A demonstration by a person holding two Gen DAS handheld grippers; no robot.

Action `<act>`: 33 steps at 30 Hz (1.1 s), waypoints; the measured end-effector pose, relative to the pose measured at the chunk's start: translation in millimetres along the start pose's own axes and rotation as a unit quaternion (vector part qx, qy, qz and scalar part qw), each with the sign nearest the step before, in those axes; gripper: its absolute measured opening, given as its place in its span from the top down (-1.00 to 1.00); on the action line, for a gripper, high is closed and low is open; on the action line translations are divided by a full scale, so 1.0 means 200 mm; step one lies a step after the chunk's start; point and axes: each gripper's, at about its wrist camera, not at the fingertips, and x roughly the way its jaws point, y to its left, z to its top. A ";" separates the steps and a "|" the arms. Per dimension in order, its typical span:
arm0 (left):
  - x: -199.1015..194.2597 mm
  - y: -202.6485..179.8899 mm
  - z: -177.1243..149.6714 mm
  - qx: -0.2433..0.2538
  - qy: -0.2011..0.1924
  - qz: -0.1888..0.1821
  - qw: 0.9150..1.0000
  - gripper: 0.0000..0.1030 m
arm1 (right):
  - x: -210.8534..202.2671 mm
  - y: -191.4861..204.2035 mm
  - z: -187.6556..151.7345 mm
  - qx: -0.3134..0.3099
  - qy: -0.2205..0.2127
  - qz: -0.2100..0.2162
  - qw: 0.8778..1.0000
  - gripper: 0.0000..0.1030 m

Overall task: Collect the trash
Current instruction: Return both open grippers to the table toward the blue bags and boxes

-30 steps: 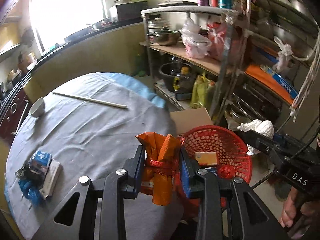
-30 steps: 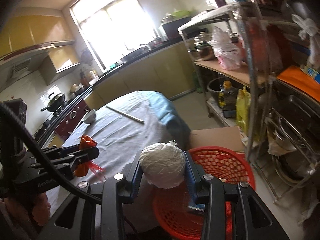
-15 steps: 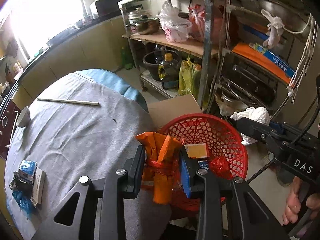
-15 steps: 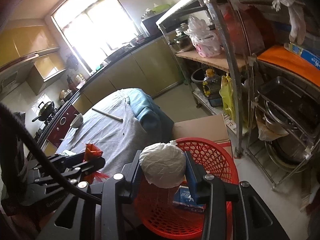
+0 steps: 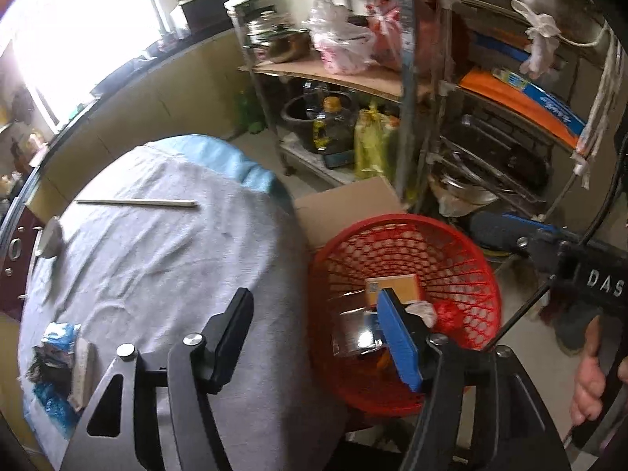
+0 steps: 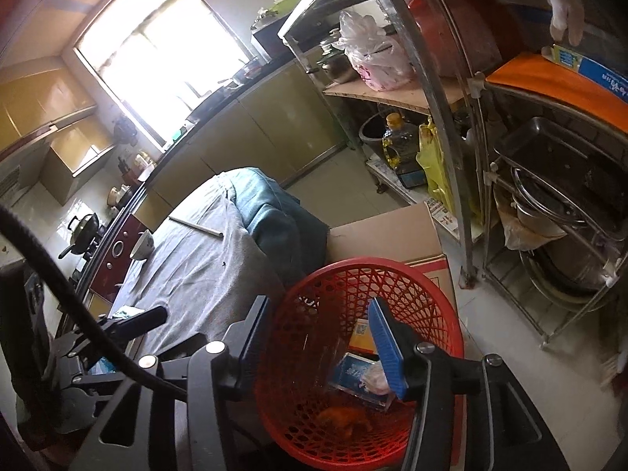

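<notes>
Now both the left gripper (image 5: 318, 333) and right gripper (image 6: 320, 339) hang spread and empty over the red basket (image 6: 416, 274), orange wrapper (image 6: 345, 418) at six o'clock inside.

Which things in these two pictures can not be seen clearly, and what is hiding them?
- Basket bottom, right wrist view: the right gripper covers part of the trash; the orange item is blurred.
- Yellow box, left wrist view: the blue pad of the left gripper cuts off its lower edge.
- Wrappers on the table: too small and crumpled to read.
- Bowl: smeared by blur.
</notes>
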 end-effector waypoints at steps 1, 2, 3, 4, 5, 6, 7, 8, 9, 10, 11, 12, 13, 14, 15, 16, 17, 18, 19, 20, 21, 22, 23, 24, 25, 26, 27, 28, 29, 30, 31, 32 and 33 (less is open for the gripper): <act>-0.01 0.03 0.00 -0.005 -0.001 0.006 1.000 -0.35 | 0.00 0.01 0.00 -0.001 -0.001 -0.001 1.000 -0.07; -0.03 0.08 -0.02 -0.017 -0.004 0.016 1.000 -0.36 | 0.00 0.01 0.01 -0.003 -0.001 -0.002 1.000 -0.07; -0.05 0.12 -0.03 -0.026 -0.006 0.024 0.999 -0.36 | 0.01 0.02 0.01 -0.004 0.000 -0.002 1.000 -0.07; -0.06 0.16 -0.04 -0.033 -0.007 0.031 0.999 -0.37 | 0.01 0.04 0.01 -0.005 0.001 -0.001 1.000 -0.07; -0.08 0.21 -0.05 -0.042 -0.009 0.044 0.998 -0.37 | 0.02 0.06 0.01 -0.007 0.002 0.001 1.000 -0.07; -0.10 0.27 -0.07 -0.055 -0.013 0.063 0.996 -0.37 | 0.02 0.07 0.01 -0.010 0.002 0.002 1.000 -0.07; -0.12 0.33 -0.09 -0.064 -0.015 0.076 0.995 -0.38 | 0.03 0.10 0.00 -0.015 0.004 0.003 1.000 -0.07; -0.14 0.38 -0.12 -0.075 -0.016 0.089 0.993 -0.38 | 0.04 0.13 0.00 -0.020 0.006 0.005 1.000 -0.07; -0.16 0.44 -0.14 -0.086 -0.017 0.102 0.991 -0.38 | 0.05 0.16 0.00 -0.024 0.008 0.007 1.000 -0.07; -0.18 0.48 -0.16 -0.094 -0.017 0.111 0.989 -0.39 | 0.06 0.19 -0.01 -0.030 0.010 0.009 0.999 -0.07; -0.21 0.54 -0.19 -0.106 -0.018 0.124 0.986 -0.39 | 0.07 0.23 -0.01 -0.036 0.013 0.012 0.999 -0.07; -0.23 0.60 -0.22 -0.117 -0.017 0.135 0.984 -0.39 | 0.08 0.27 -0.02 -0.042 0.015 0.015 0.999 -0.07; -0.24 0.63 -0.24 -0.125 -0.016 0.142 0.982 -0.39 | 0.09 0.32 -0.03 -0.051 0.017 0.019 0.998 -0.07; -0.27 0.69 -0.28 -0.138 -0.016 0.152 0.979 -0.39 | 0.10 0.37 -0.03 -0.059 0.018 0.023 0.998 -0.07; -0.29 0.74 -0.31 -0.149 -0.016 0.159 0.976 -0.39 | 0.10 0.40 -0.04 -0.066 0.019 0.026 0.997 -0.07; -0.31 0.77 -0.34 -0.156 -0.016 0.165 0.974 -0.39 | 0.11 0.46 -0.05 -0.076 0.021 0.031 0.996 -0.07; -0.33 0.83 -0.38 -0.167 -0.017 0.176 0.970 -0.39 | 0.12 0.52 -0.06 -0.086 0.023 0.035 0.995 -0.07; -0.36 0.87 -0.42 -0.176 -0.016 0.184 0.967 -0.39 | 0.13 0.56 -0.08 -0.094 0.025 0.039 0.994 -0.07; -0.37 0.90 -0.45 -0.183 -0.016 0.189 0.965 -0.39 | 0.13 0.61 -0.09 -0.103 0.027 0.043 0.993 -0.07; -0.40 0.95 -0.49 -0.194 -0.015 0.196 0.961 -0.39 | 0.14 0.67 -0.10 -0.111 0.030 0.049 0.992 -0.07; -0.42 0.98 -0.52 -0.202 -0.014 0.200 0.959 -0.39 | 0.15 0.70 -0.12 -0.117 0.032 0.052 0.991 -0.07; -0.43 1.01 -0.55 -0.210 -0.014 0.204 0.956 -0.39 | 0.16 0.77 -0.13 -0.127 0.035 0.058 0.990 -0.07; -0.45 1.04 -0.59 -0.217 -0.015 0.209 0.953 -0.39 | 0.16 0.82 -0.15 -0.136 0.038 0.062 0.988 -0.07; -0.47 1.07 -0.62 -0.224 -0.016 0.214 0.951 -0.39 | 0.17 0.85 -0.17 -0.142 0.040 0.065 0.987 -0.07; -0.48 1.10 -0.64 -0.229 -0.016 0.216 0.949 -0.39 | 0.18 0.90 -0.19 -0.152 0.043 0.070 0.985 -0.07; -0.49 1.12 -0.66 -0.236 -0.017 0.218 0.947 -0.39 | 0.18 0.95 -0.21 -0.160 0.046 0.075 0.983 -0.07; -0.51 1.15 -0.69 -0.243 -0.019 0.220 0.945 -0.39 | 0.19 0.98 -0.21 -0.166 0.048 0.078 0.982 -0.07; -0.52 1.16 -0.70 -0.247 -0.020 0.221 0.943 -0.39 | 0.19 1.03 -0.23 -0.174 0.050 0.082 0.980 -0.07; -0.54 1.18 -0.72 -0.252 -0.021 0.223 0.941 -0.39 | 0.19 1.06 -0.25 -0.181 0.052 0.085 0.978 -0.07; -0.56 1.19 -0.74 -0.255 -0.023 0.224 0.940 -0.39 | 0.20 1.09 -0.26 -0.186 0.053 0.088 0.977 -0.07; -0.57 1.20 -0.76 -0.258 -0.025 0.225 0.939 -0.39 | 0.21 1.12 -0.27 -0.190 0.055 0.091 0.976 -0.07; -0.58 1.21 -0.77 -0.260 -0.026 0.225 0.939 -0.39 | 0.21 1.15 -0.28 -0.196 0.056 0.094 0.974 -0.07; -0.59 1.22 -0.78 -0.263 -0.028 0.225 0.938 -0.39 | 0.21 1.18 -0.30 -0.201 0.057 0.096 0.973 -0.07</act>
